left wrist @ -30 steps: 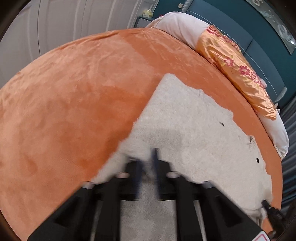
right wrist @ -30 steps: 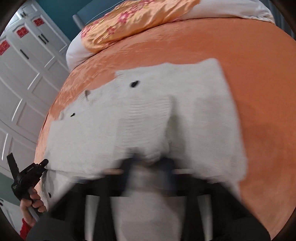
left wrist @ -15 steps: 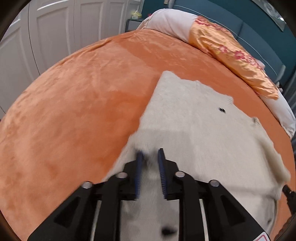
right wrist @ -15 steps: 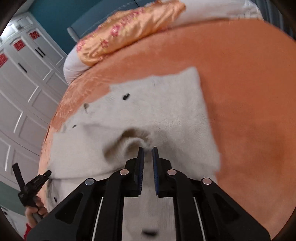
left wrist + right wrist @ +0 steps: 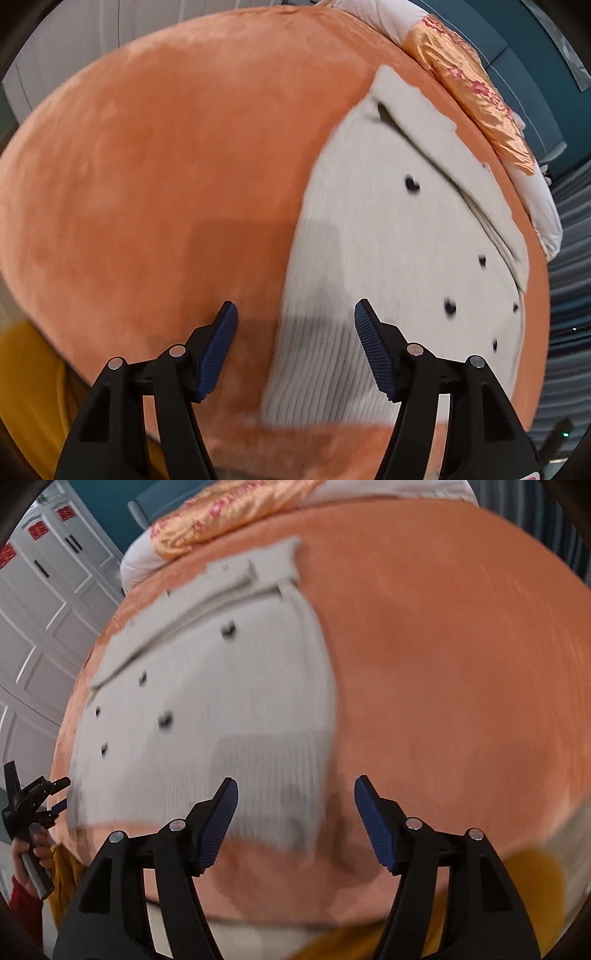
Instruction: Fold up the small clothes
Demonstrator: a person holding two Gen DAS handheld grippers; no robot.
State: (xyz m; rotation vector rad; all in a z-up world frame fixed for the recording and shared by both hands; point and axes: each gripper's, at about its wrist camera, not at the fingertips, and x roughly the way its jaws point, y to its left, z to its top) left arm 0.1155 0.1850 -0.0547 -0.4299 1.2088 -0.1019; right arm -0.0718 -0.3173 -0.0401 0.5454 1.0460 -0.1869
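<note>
I hold both grippers, left gripper [image 5: 295, 314] and right gripper [image 5: 295, 794], spread and empty above the near ribbed hem of the fuzzy white black-dotted knit garment [image 5: 399, 236], lying lengthwise away across the orange velvet bedspread [image 5: 166, 166].

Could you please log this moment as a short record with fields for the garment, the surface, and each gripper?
garment: white fuzzy knit garment with small dark spots, lying flat, top part folded over
surface: orange plush bedspread
left gripper: open, holding nothing, above the garment's near left edge
right gripper: open, holding nothing, above the garment's near right corner
background: orange floral satin pillow at the bed's far end
</note>
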